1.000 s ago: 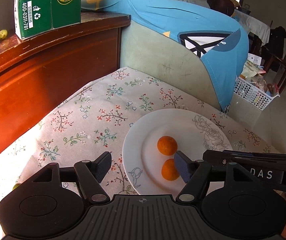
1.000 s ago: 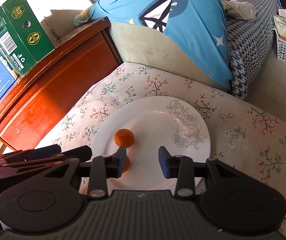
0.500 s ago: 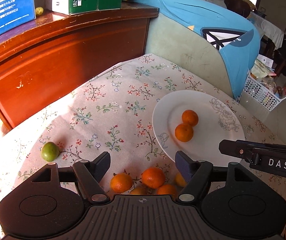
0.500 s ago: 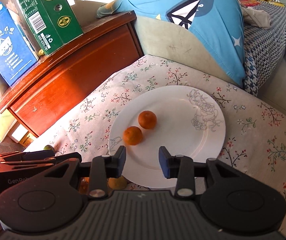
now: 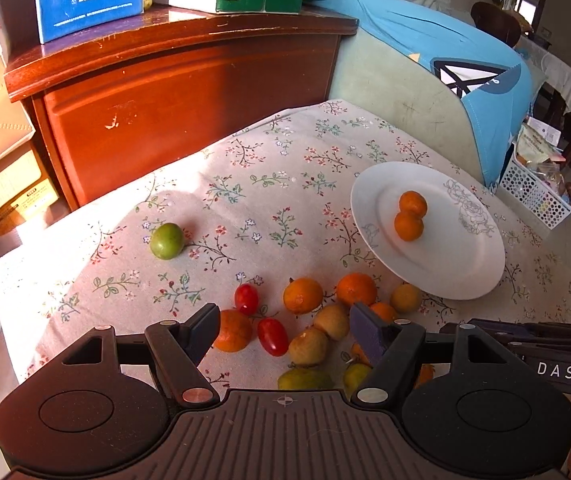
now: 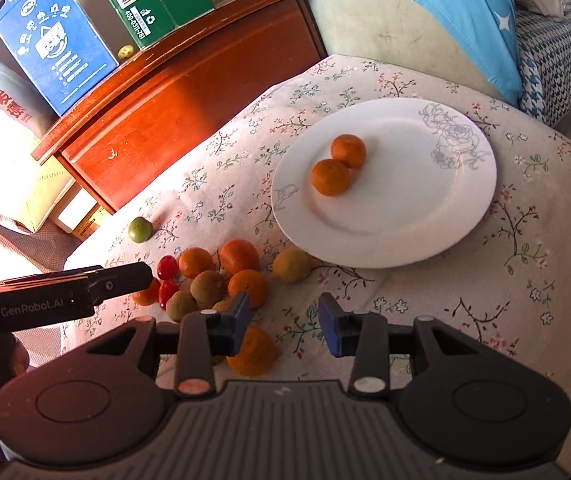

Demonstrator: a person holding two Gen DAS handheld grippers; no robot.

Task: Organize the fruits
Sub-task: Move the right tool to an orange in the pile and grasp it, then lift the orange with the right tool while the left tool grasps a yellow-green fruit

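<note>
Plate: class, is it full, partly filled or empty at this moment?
Partly filled. The plate holds only two oranges, touching each other left of centre; the rest of its surface is bare.

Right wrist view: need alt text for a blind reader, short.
A white plate holding two touching mandarins sits on a floral tablecloth, ahead of the open, empty right gripper. To its left lies a loose pile of mandarins, cherry tomatoes and brownish fruits, the left gripper reaching over it.

Black ribbed left claw; right claw blue-padded, silver screws.
</note>
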